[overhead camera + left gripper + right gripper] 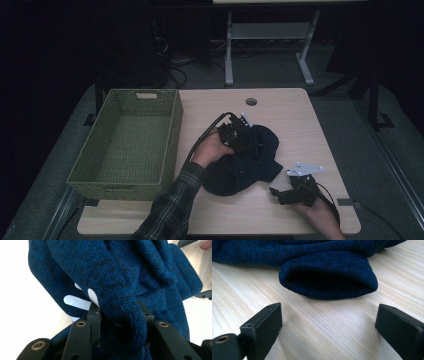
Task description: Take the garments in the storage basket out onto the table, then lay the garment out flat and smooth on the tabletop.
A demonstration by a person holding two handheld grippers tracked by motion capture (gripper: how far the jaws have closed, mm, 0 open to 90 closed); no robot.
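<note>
A dark blue knitted sweater [240, 165] lies bunched on the wooden table [300, 120]. My left gripper [244, 140] is down on its upper part. In the left gripper view a thick, rounded fold of the sweater [117, 295] lies loosely between the jaws of the left gripper [120, 315], which stand apart and do not pinch it. A white label [77, 302] shows beside the fold. My right gripper [276, 192] rests on the table at the sweater's lower right, open and holding nothing. A ribbed cuff [327, 267] lies just beyond the right gripper [328, 320].
A green woven basket [172, 135] stands at the table's left side with nothing in it. A round cable hole [251, 101] sits near the far edge. Bare wood lies to the right of the sweater. Desk legs and cables stand on the floor beyond.
</note>
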